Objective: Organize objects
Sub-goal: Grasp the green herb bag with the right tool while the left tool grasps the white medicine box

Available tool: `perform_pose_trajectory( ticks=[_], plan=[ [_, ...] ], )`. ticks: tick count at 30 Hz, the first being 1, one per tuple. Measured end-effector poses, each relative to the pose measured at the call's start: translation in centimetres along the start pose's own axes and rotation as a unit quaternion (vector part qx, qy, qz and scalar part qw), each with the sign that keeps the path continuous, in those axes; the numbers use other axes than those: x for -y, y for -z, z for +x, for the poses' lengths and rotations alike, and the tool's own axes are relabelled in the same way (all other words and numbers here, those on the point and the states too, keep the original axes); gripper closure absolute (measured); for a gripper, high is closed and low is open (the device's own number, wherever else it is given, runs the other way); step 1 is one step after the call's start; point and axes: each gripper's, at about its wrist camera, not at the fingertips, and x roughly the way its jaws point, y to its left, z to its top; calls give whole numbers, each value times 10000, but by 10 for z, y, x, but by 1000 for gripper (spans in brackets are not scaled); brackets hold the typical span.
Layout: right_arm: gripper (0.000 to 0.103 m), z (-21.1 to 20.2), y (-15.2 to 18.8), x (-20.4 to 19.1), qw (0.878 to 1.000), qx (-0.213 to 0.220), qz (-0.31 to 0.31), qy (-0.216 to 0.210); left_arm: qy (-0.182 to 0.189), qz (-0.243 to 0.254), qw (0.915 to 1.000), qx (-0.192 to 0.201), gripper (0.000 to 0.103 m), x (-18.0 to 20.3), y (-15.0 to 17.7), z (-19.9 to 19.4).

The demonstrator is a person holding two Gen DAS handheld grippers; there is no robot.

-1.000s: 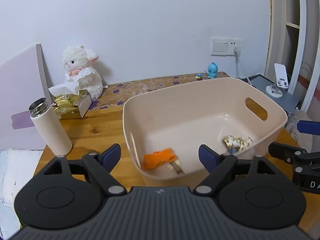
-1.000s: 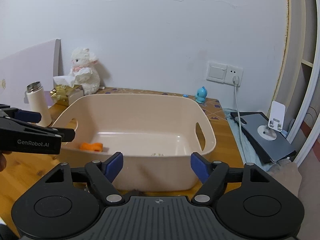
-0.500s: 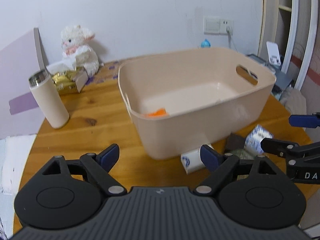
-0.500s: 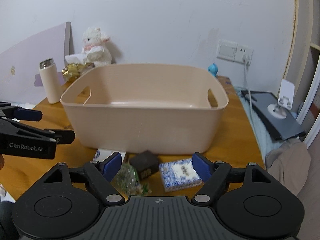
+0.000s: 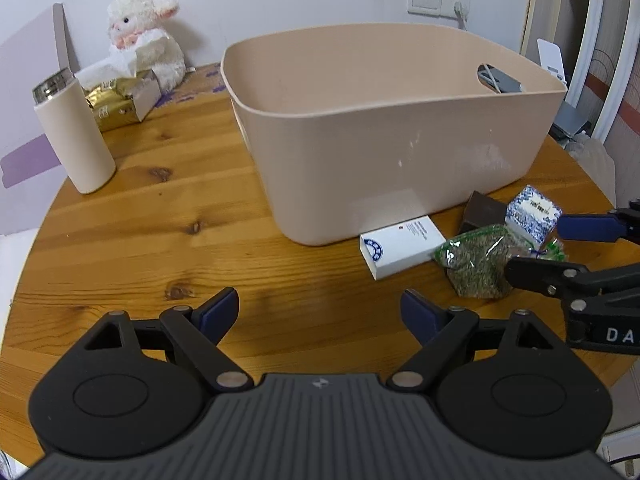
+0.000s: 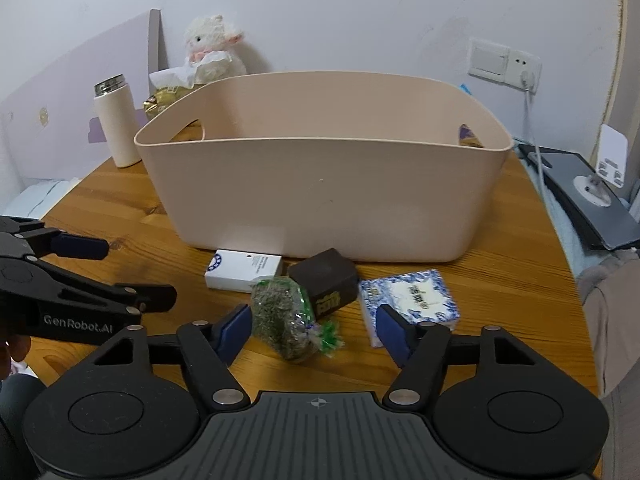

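Both grippers hang released over the desk (image 6: 500,248): the right gripper (image 6: 314,330) straddles the green packet (image 6: 286,322) before the beige basket (image 6: 320,184); the left gripper (image 5: 320,314) holds nothing.

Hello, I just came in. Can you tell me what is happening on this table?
A person holds two grippers over a round wooden table and is tidying small items into a beige basket. Both grippers are open and hold nothing. The right gripper hovers around a bag of dried herbs, beside a white box, a dark box and a blue-patterned tissue pack. The left gripper waits nearby.
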Motion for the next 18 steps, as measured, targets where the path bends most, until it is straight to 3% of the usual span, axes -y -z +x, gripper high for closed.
perform_pose_trajectory(
  ticks=[4,9,13,15,18],
  plan=[
    [46,12,-2,-5,9999,-100,-72,-26,94,-48,9999,-31,14,-1,0,6],
    [73,24,0,-3,9997,-211,-73,-76,152,-139,9998,-47,14,-1,0,13],
    [77,22,2,-1,9997,-180,-82,-154,225,-194,9995,-70,14,0,-3,18],
    [90,18,2,-1,9995,-148,-79,-259,281,-230,9993,-71,14,2,-4,21],
    [93,7,1,-2,9995,-25,-139,-272,330,-268,9991,-56,14,5,-6,24]
  ],
)
